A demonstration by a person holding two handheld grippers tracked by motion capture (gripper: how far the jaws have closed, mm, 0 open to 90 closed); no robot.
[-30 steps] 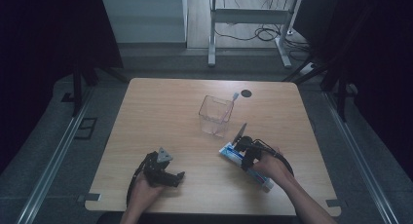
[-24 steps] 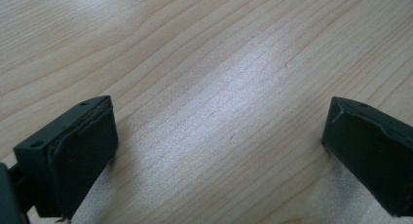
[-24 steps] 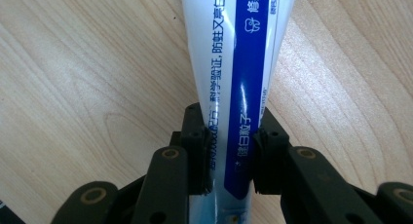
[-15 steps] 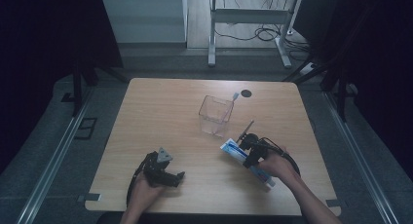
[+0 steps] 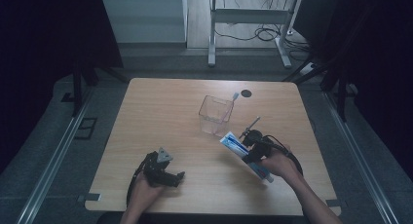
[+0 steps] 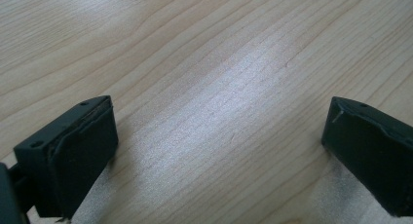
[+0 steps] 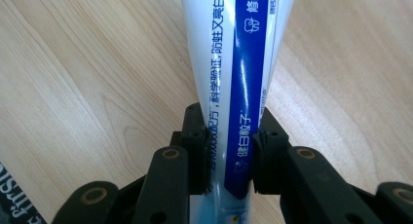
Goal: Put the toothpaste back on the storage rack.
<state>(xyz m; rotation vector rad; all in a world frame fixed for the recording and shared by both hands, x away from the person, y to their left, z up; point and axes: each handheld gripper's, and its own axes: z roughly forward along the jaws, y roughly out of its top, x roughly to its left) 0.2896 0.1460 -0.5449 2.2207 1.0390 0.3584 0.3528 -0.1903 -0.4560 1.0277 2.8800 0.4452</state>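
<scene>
A white and blue toothpaste tube (image 5: 238,147) (image 7: 234,78) is held in my right gripper (image 5: 253,151) (image 7: 230,158), whose pads press on it from both sides. In the high view the tube slants over the table's right front, its flat end toward a clear plastic cup (image 5: 214,114) that stands at the table's middle. A toothbrush (image 5: 234,96) leans in that cup. My left gripper (image 5: 168,177) (image 6: 214,151) rests at the table's left front, its jaws wide apart over bare wood with nothing between them.
The wooden table (image 5: 160,117) has a small round dark hole (image 5: 246,93) near its far edge. A thin rod (image 5: 252,122) sticks up from the right gripper's body. Dark curtains and metal floor rails flank the table.
The right gripper has lifted a little with the toothpaste tube in it and shifted slightly right. The left gripper has stayed where it was.
</scene>
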